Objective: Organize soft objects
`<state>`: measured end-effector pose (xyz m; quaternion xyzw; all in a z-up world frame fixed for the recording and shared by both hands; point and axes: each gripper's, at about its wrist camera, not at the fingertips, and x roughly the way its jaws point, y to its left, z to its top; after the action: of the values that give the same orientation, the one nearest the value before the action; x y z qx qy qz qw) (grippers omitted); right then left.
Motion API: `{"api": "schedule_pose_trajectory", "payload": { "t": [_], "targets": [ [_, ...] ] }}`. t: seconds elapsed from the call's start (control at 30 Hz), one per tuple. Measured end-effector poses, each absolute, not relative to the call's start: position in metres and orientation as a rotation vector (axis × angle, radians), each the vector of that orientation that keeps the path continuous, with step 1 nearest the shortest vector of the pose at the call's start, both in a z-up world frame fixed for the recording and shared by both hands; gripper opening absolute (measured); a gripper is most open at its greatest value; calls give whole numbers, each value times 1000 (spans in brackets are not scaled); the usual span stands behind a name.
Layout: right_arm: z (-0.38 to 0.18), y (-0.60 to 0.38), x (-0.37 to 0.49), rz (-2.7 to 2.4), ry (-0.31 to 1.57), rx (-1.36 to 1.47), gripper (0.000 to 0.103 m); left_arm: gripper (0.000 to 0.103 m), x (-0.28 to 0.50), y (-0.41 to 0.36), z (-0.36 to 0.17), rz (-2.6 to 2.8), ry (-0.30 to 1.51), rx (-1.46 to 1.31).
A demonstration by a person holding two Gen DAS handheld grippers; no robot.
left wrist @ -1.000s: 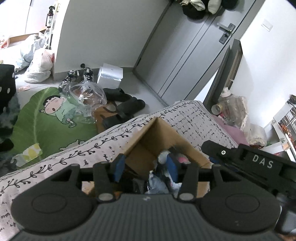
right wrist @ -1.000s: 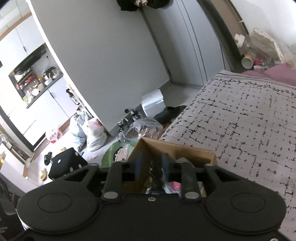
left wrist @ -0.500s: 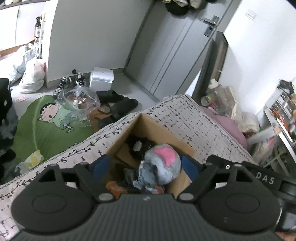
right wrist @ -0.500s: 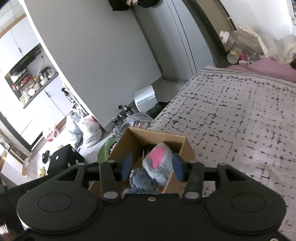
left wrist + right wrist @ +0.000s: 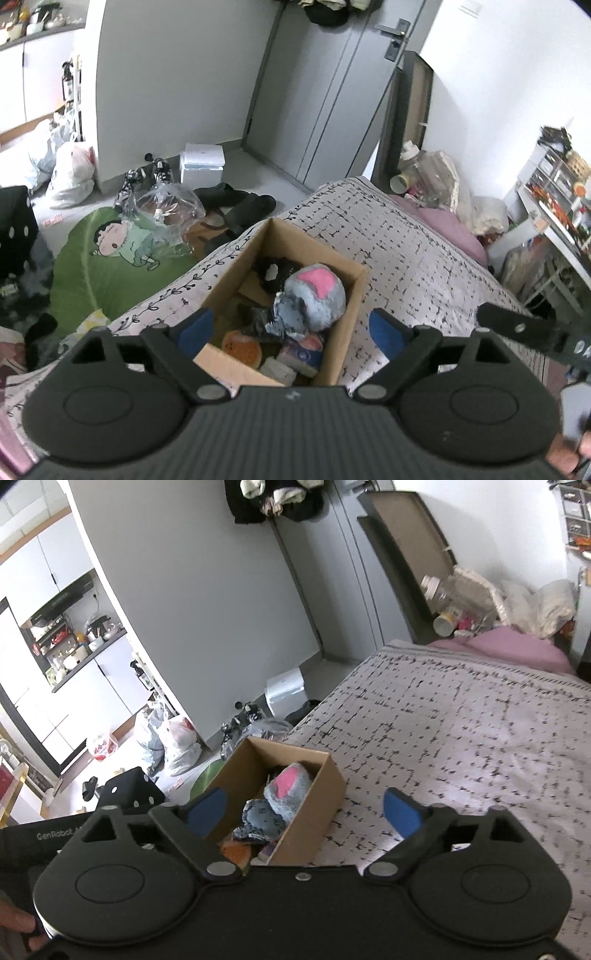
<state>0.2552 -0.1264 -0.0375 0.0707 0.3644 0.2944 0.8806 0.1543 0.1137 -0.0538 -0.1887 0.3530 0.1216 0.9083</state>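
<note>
Both grippers hang above the cardboard box (image 5: 334,363) on the bed (image 5: 413,254). The left gripper (image 5: 291,330) has just been spreading its jaws, nothing between them; the right gripper (image 5: 304,808) likewise, wide and empty. The grey plush toy (image 5: 314,299) lies inside, topping the pile, long axis along the box, pink patch toward the far end.

Open brown cardboard box (image 5: 343,325) on the patterned bed cover (image 5: 417,258), near the bed's left edge, packed with soft things. Grey-blue plush toy (image 5: 314,299) with a pink patch on top, lying tilted against the right wall; black fluffy item (image 5: 273,269) at the far end, orange round piece (image 5: 242,347) and pale small packets (image 5: 299,350) at the near end.
</note>
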Motion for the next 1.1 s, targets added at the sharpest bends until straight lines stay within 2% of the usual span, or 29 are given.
{"api": "schedule_pose_trajectory", "payload": {
  "t": [0.17, 0.6, 0.7, 1.1],
  "targets": [
    [-25, -151, 247, 619, 748, 147, 103, 91, 143, 107, -46, 249, 752, -359],
    [-7, -203, 226, 622, 755, 158, 103, 91, 104, 81, -21, 202, 752, -307],
    [-2, -211, 219, 631, 742, 153, 103, 95, 98, 74, -18, 190, 772, -280],
    [10, -227, 189, 644, 727, 71, 103, 99, 59, 50, 6, 165, 734, -289]
  ]
}}
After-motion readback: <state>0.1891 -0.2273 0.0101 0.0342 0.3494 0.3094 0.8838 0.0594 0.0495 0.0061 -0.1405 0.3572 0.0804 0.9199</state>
